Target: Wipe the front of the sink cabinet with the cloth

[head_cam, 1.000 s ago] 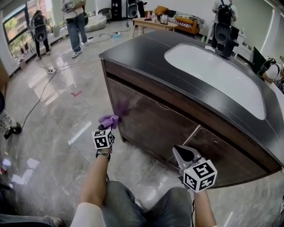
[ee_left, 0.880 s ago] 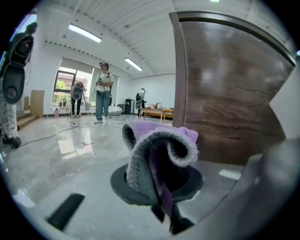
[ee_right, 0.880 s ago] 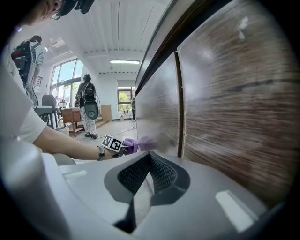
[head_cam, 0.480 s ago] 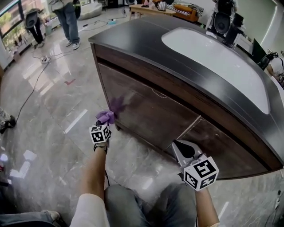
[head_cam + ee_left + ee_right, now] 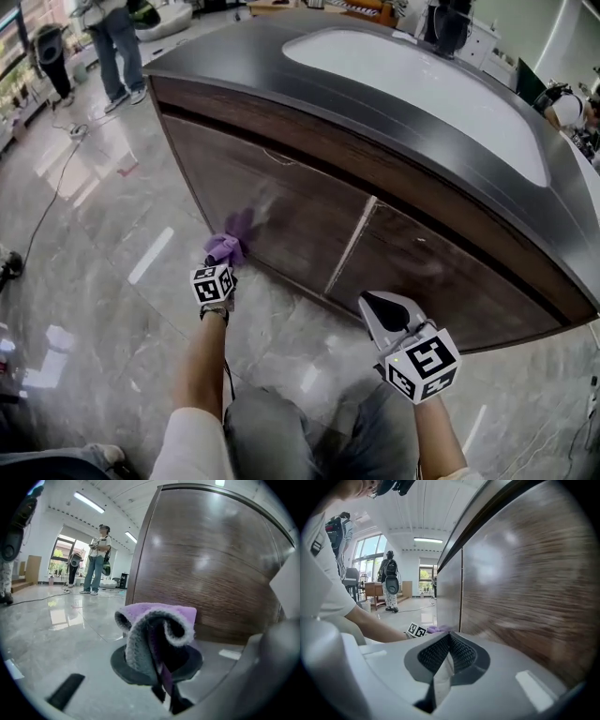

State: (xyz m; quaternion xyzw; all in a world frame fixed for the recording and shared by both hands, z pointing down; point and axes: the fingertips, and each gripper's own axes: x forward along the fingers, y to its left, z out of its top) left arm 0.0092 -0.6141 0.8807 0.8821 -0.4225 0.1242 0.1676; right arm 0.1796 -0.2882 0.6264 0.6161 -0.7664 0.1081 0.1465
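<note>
Cabinet front (image 5: 300,202) has slid left and down in the head view since a second ago, its door seam (image 5: 349,246) now near centre, while both grippers sit about where they were. Nearest, right gripper (image 5: 386,317) hangs low before the cabinet's right half, jaws pressed together on nothing; left gripper (image 5: 221,264) is clamped on the bunched purple cloth (image 5: 228,247) at the front's bottom left corner, touching or just short of the wood, cannot tell. Beyond, white sink (image 5: 422,84) sits in the dark countertop (image 5: 253,66).
</note>
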